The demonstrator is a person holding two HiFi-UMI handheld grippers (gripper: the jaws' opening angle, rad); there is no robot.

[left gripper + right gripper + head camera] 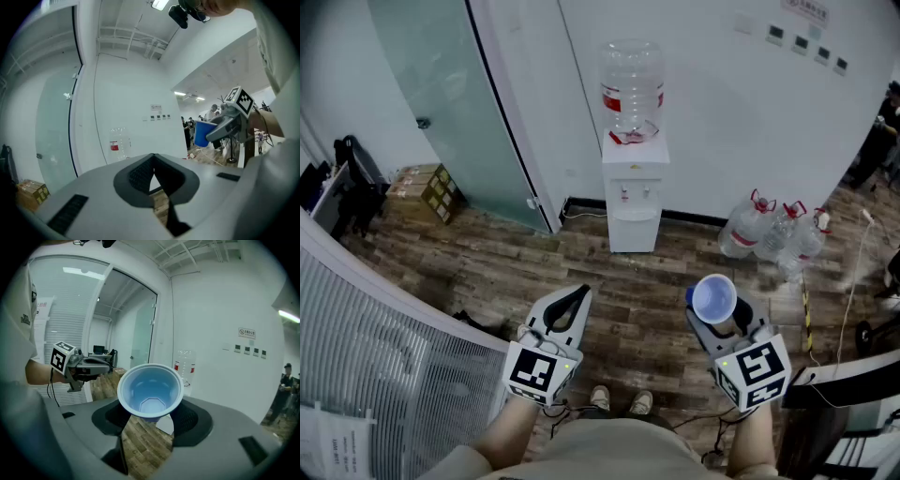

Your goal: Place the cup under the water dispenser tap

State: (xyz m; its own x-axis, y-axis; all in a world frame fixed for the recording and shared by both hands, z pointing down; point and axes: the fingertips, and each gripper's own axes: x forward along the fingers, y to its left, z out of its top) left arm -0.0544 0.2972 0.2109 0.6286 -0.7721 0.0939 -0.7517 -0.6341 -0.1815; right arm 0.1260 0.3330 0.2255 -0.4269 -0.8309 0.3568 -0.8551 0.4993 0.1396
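Observation:
A blue plastic cup (713, 298) sits upright between the pads of my right gripper (717, 316), which is shut on its lower wall. In the right gripper view the cup (150, 390) is empty, with its mouth facing the camera, and the right gripper (150, 417) grips it from both sides. The white water dispenser (633, 187) stands against the far wall under an empty clear bottle (631, 89), well ahead of both grippers. My left gripper (569, 307) is held level beside the right one. Its tips meet and hold nothing (153, 161).
Several large water bottles (773, 234) stand on the wood floor right of the dispenser. Cardboard boxes (427, 187) lie at the far left by a frosted glass door (459, 103). A white slatted partition (384, 366) curves along my left. A cable (853, 281) trails at right.

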